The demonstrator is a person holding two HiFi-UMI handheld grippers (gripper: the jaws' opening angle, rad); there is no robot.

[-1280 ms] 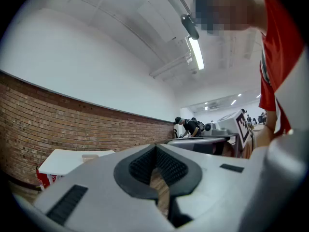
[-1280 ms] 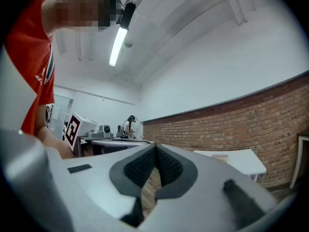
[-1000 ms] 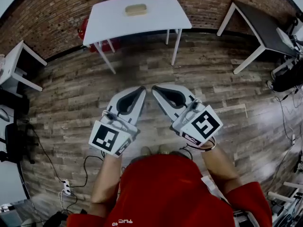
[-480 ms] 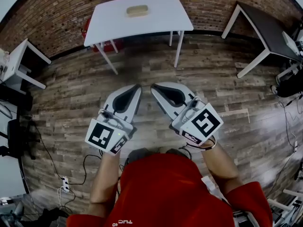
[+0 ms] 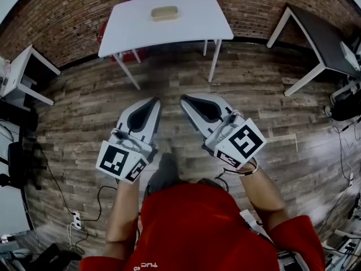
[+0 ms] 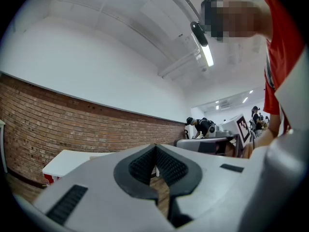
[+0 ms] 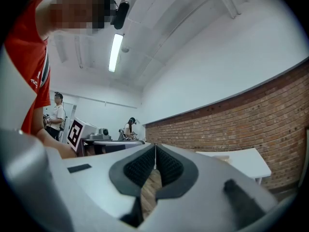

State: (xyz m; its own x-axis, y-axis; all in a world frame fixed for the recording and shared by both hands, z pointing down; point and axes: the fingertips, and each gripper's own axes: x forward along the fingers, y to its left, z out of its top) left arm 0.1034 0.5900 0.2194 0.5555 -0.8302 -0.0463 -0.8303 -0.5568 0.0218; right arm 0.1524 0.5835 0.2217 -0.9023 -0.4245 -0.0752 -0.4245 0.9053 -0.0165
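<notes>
Wood-plank floor [image 5: 84, 112] underfoot, brick wall [image 5: 62, 7] at 12 o'clock. Left gripper [image 5: 153, 100], right gripper [image 5: 184, 99] side by side above floor, jaws clenched, nothing between. Tan block [image 5: 164, 13] untouched on white table [image 5: 130, 33], 12 o'clock, well apart from both.

Free floor [image 5: 169, 75] between left gripper [image 5: 154, 100] and right gripper [image 5: 183, 99]; white table [image 5: 197, 21] well ahead.

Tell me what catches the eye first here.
The left gripper and right gripper stand out, held side by side above the wooden floor, jaws together with nothing between them. Ahead, a white table stands by the brick wall with a tan block lying on it.
</notes>
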